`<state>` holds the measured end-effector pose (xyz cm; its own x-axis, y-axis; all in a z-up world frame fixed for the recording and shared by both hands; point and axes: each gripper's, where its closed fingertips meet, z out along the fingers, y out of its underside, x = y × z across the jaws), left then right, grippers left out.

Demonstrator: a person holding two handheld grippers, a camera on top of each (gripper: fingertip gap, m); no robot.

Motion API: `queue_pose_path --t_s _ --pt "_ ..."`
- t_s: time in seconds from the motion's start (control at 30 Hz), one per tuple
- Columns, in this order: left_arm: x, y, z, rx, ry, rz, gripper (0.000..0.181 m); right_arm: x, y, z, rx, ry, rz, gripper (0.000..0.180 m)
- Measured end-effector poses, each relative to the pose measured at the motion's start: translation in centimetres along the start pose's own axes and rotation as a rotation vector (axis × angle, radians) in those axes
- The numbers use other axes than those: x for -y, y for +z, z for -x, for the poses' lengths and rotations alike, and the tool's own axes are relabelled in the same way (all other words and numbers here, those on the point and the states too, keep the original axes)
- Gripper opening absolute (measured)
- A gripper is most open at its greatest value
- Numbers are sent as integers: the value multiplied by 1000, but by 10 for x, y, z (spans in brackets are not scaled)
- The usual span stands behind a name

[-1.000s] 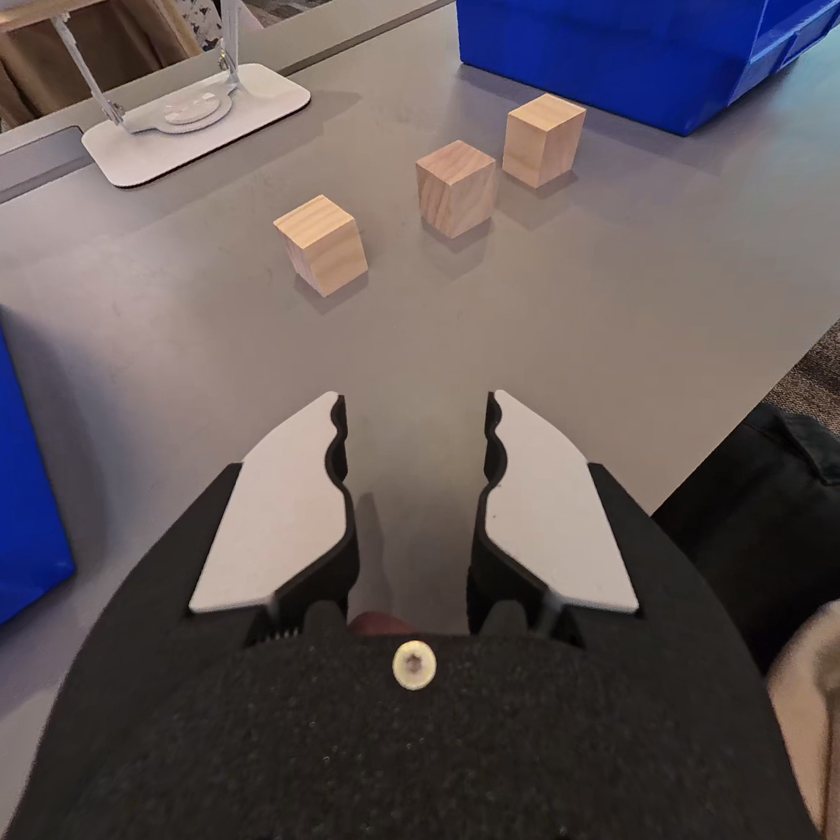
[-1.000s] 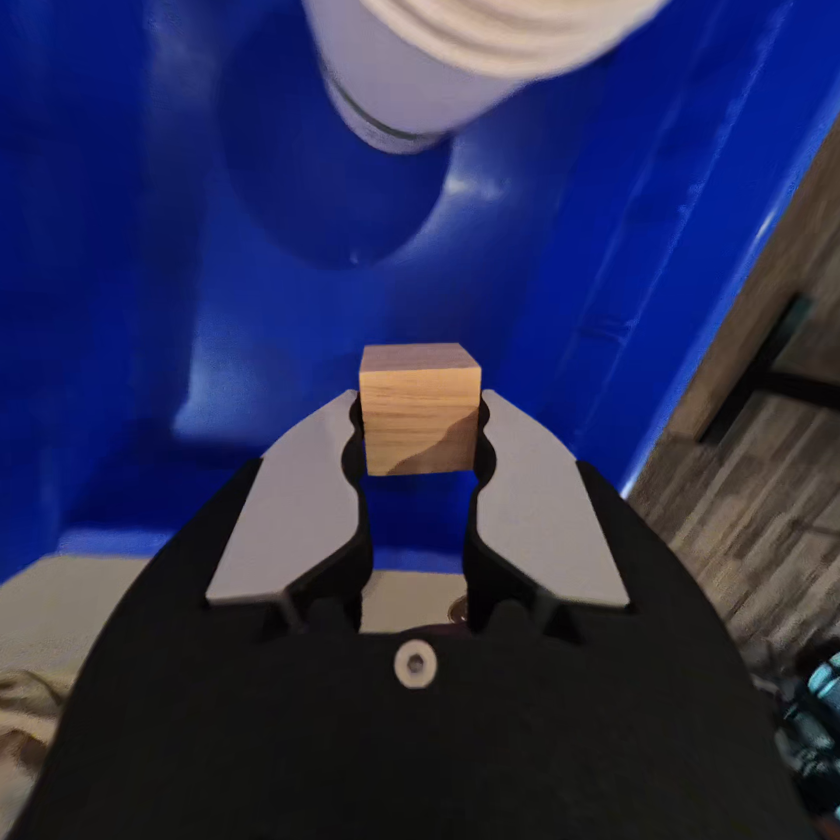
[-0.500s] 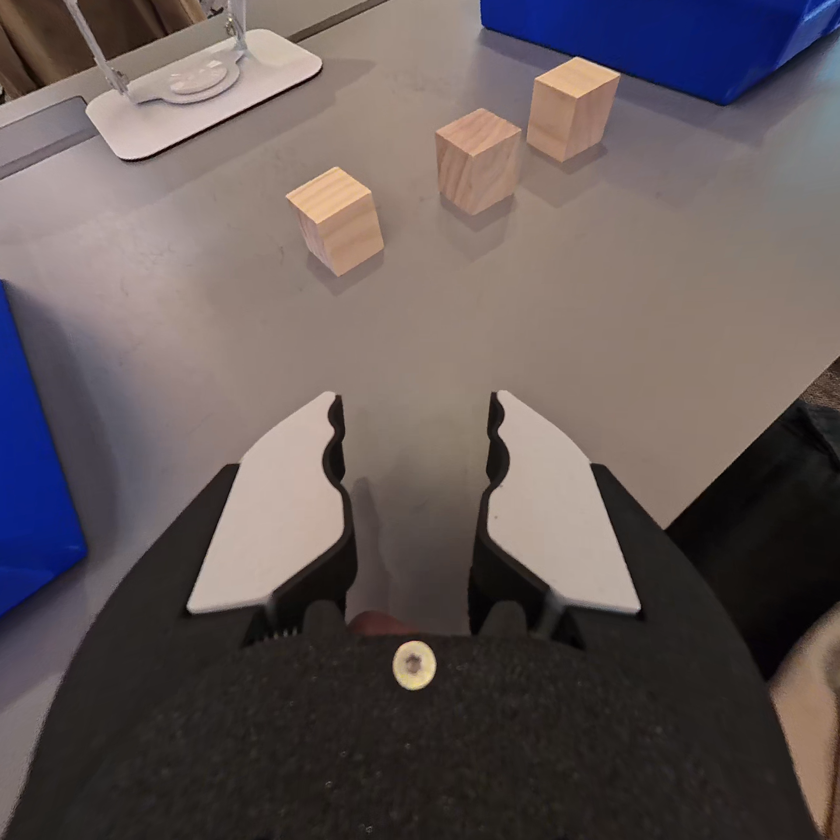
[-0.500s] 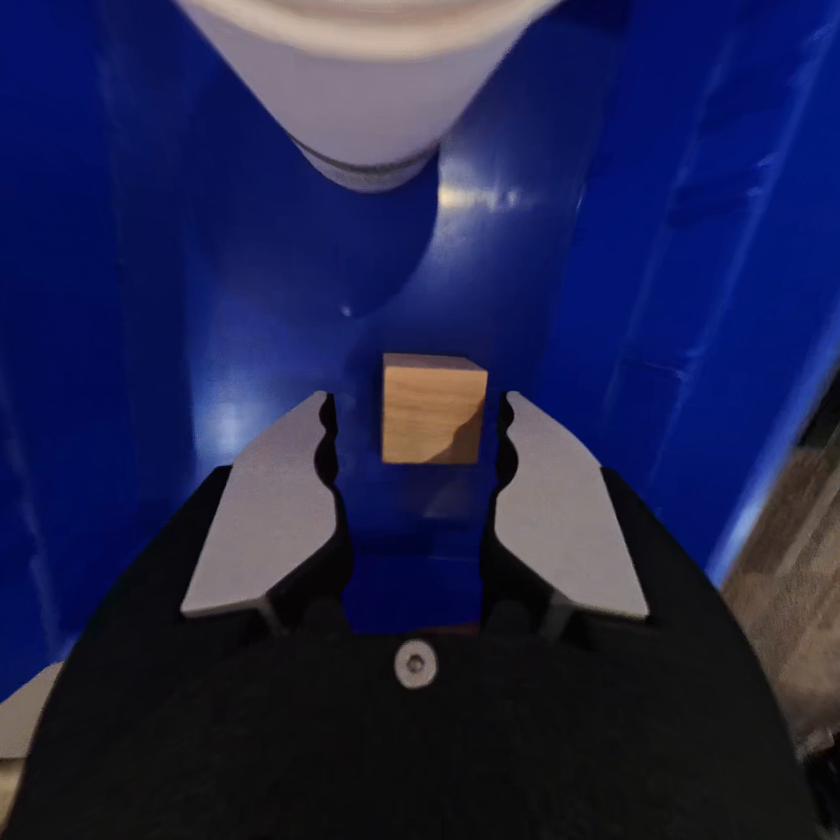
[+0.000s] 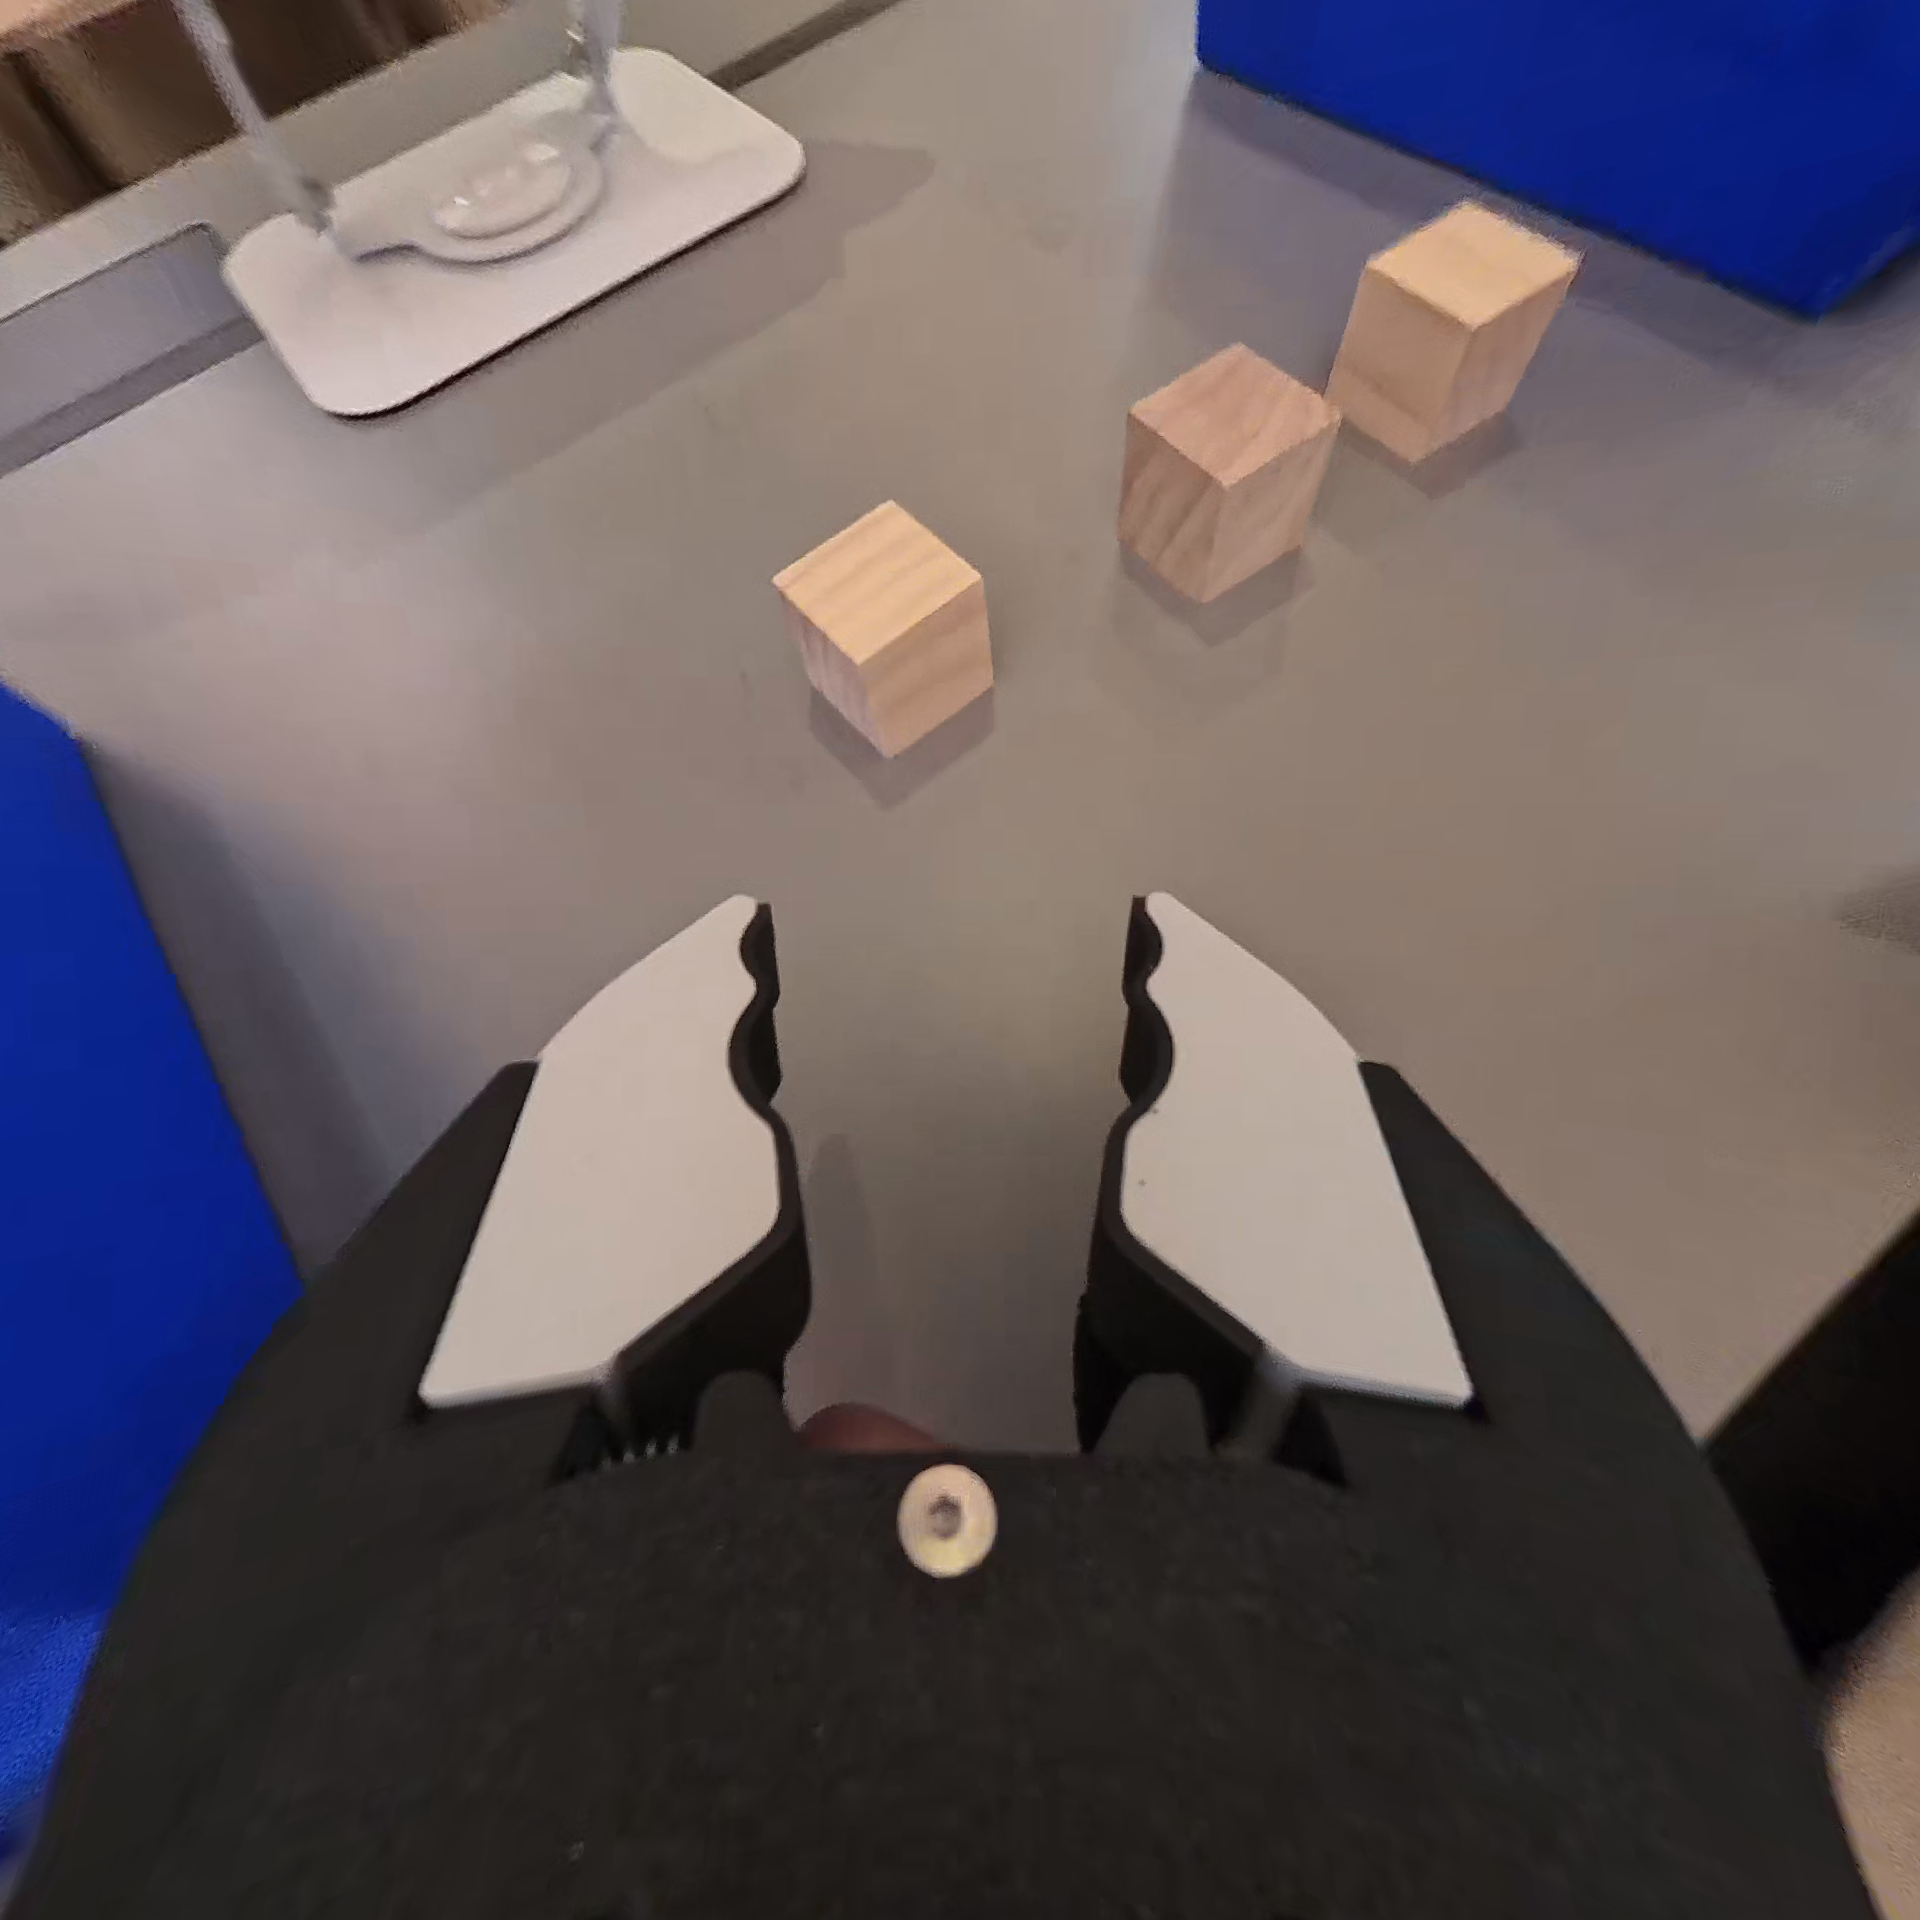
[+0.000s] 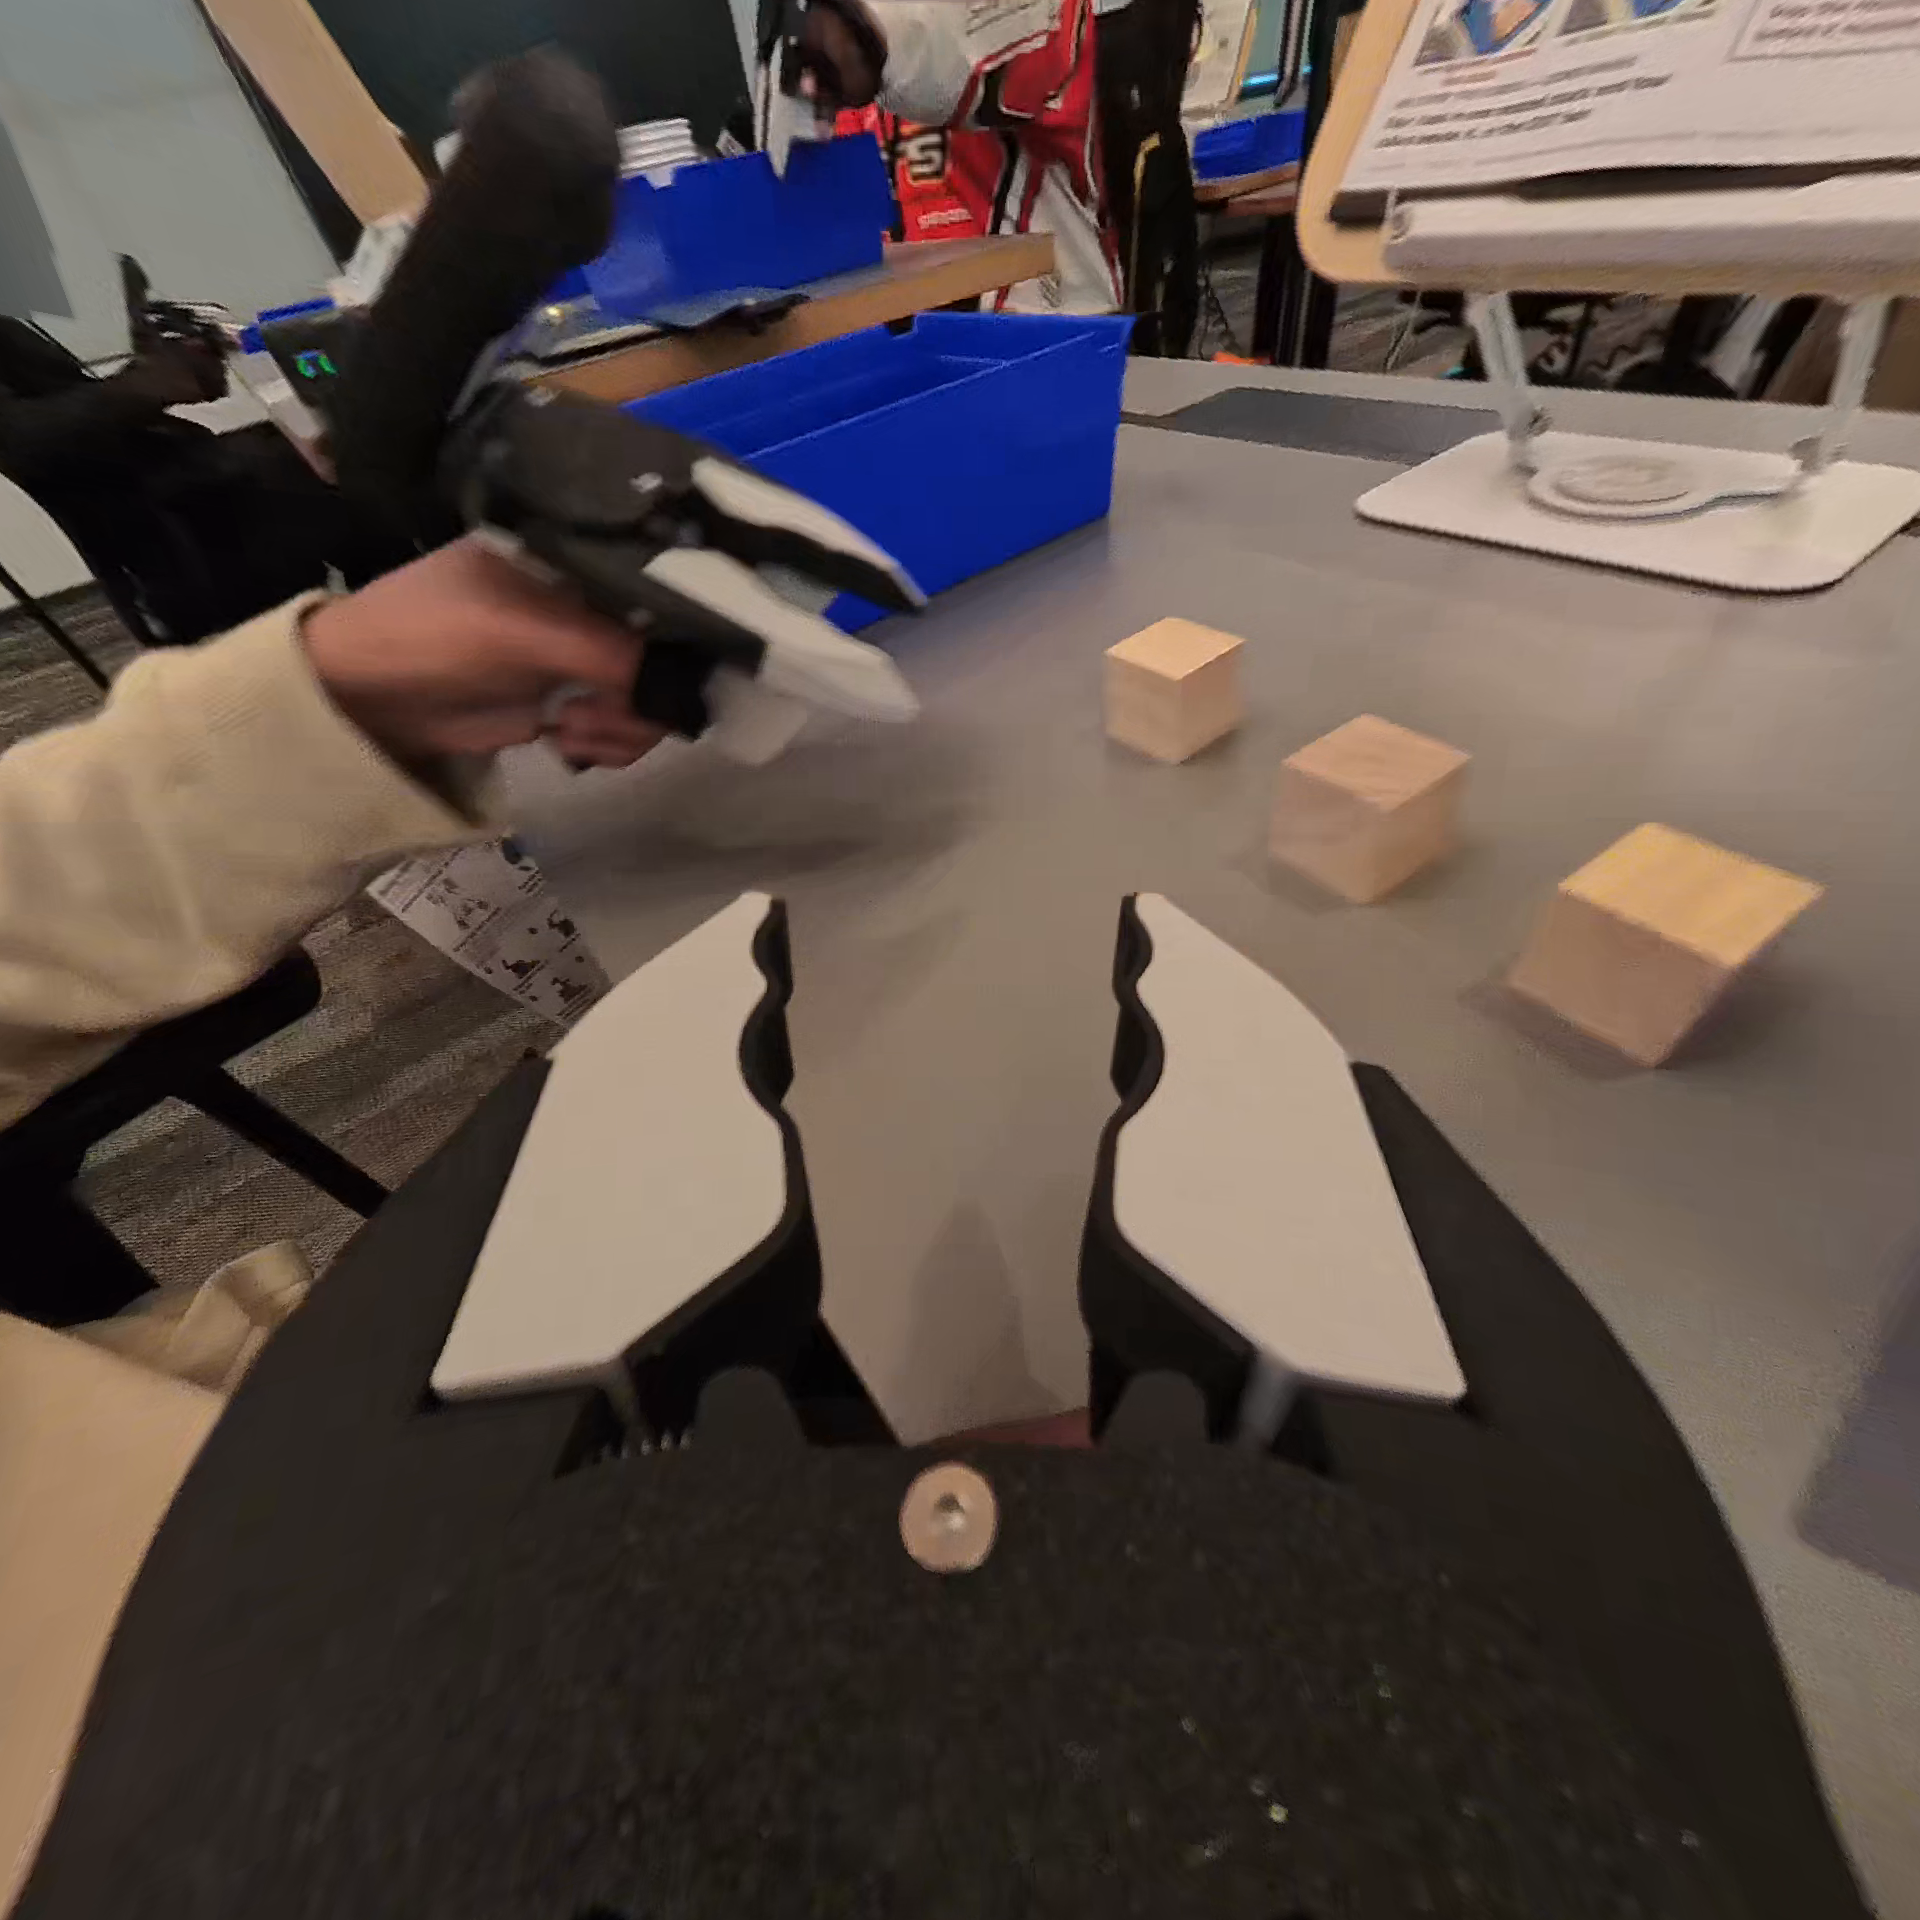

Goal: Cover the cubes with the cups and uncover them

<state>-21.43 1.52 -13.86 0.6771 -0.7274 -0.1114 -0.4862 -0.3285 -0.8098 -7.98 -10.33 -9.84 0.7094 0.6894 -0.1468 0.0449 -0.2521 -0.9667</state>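
Three plain wooden cubes stand in a row on the grey table (image 5: 1403, 883): the near one (image 5: 883, 623), the middle one (image 5: 1226, 473) and the far one (image 5: 1455, 327). My left gripper (image 5: 951, 914) is open and empty, a little short of the near cube. In the right wrist view the same cubes show at the right (image 6: 1174, 686), (image 6: 1366, 805), (image 6: 1662, 940). My right gripper (image 6: 951, 909) is open and empty over the table, left of the cubes. The left gripper (image 6: 904, 660) shows there too, held in a hand. No cup is in view.
A blue bin (image 5: 1558, 125) stands beyond the cubes and another (image 5: 104, 1039) at my left; the latter also shows in the right wrist view (image 6: 914, 457). A white stand base (image 5: 499, 229) sits at the back. The table's front edge runs close by. A person stands far behind.
My right gripper opened and let go of a wooden cube inside the blue bin, then swung out to face the table. My left gripper moved a little closer to the cubes.
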Motion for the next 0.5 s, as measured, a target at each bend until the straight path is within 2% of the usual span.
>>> queue_pose_path --t_s 0.1,0.17,0.3,0.5 --pt "9 25 10 -37 182 124 65 -26 6 23 76 9 44 56" --pt "27 36 16 -42 343 181 65 -34 7 25 67 -28 71 56" --pt "43 59 10 -210 562 386 70 -31 7 33 107 -22 67 56" --pt "30 95 21 -328 655 651 68 -35 1 27 84 -59 87 54"
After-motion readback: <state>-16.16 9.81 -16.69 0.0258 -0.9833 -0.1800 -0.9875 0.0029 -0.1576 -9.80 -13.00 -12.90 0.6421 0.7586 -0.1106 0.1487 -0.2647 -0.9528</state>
